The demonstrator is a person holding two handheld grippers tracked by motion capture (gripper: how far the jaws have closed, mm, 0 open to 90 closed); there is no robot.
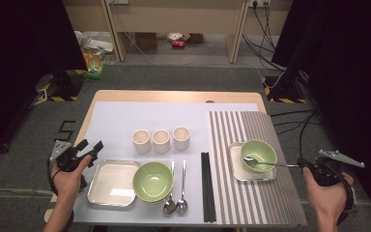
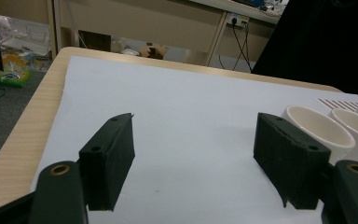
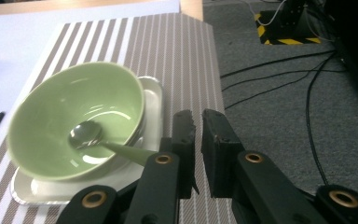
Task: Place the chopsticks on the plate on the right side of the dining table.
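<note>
A green bowl (image 1: 259,154) (image 3: 65,107) rests on a small metal tray (image 1: 236,173) (image 3: 153,93) on the striped mat (image 1: 251,125). A metal spoon (image 1: 265,164) (image 3: 85,134) lies in the bowl, its handle over the rim toward my right gripper (image 1: 303,166) (image 3: 198,121). In the right gripper view the handle's end passes behind the left jaw. The jaws stand a narrow gap apart and I see nothing in that gap. My left gripper (image 1: 91,146) (image 2: 193,154) hovers wide open at the table's left edge over the white mat (image 2: 191,102), holding nothing.
Three cream cups (image 1: 161,141) (image 2: 317,128) stand in a row mid-table. In front of them lie an empty metal tray (image 1: 111,183), a green bowl (image 1: 153,181), two spoons (image 1: 176,203) and black chopsticks (image 1: 206,188). Cables run across the floor on the right.
</note>
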